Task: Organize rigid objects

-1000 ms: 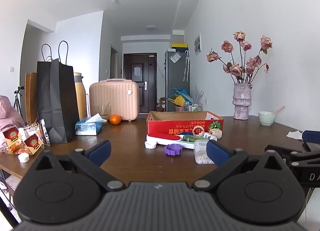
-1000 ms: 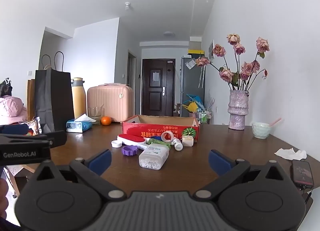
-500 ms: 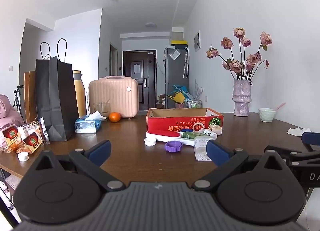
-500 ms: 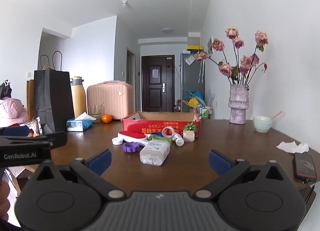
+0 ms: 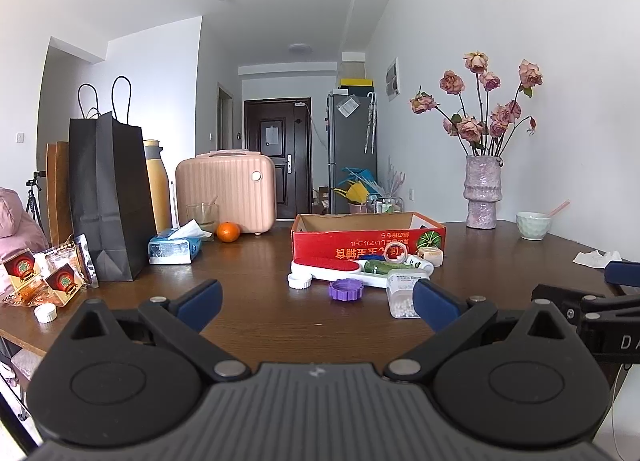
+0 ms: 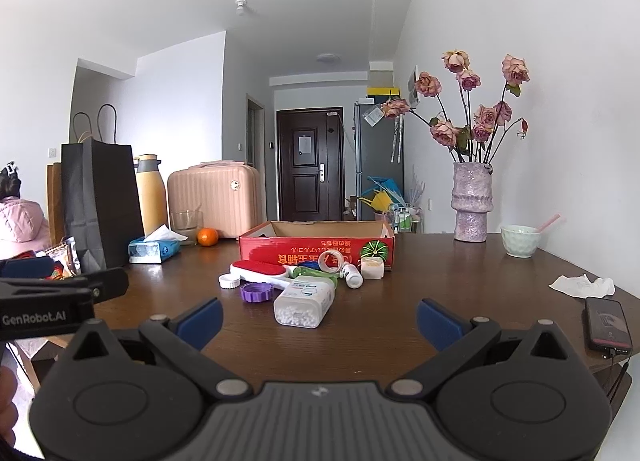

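- The left gripper (image 5: 316, 299) hovers above the near part of the brown worktop (image 5: 248, 313), its blue-padded jaws spread wide with nothing between them.
- The right gripper (image 6: 319, 319) is likewise released and empty, held beside the left one over the same worktop.
- Straight ahead of the right gripper lies a clear pill box (image 6: 304, 301) on its side, filled with small white pellets; from the left gripper it sits ahead and to the right, partly behind the right jaw.
- Just left of the pill box is a purple ribbed cap (image 6: 257, 293), and beyond that a white cap (image 6: 229, 281).
- Behind these rests a red and white lint brush (image 6: 260, 271), with a green tube (image 6: 314, 273), a roll of tape (image 6: 331, 261), a small white bottle (image 6: 352, 275) and a cream block (image 6: 372, 267) crowded against it.
- Farther ahead stands an open red cardboard box (image 6: 316, 247), its front wall just behind the pile.
- Well to the left of the left gripper are a black paper bag (image 5: 108, 201), a tissue pack (image 5: 174, 247), an orange (image 5: 228, 231) and a pink case (image 5: 226, 191).
- To the right of the right gripper lie a phone (image 6: 608, 323) and a crumpled tissue (image 6: 582, 285); farther off stand a bowl (image 6: 520, 241) and a vase of roses (image 6: 472, 201).
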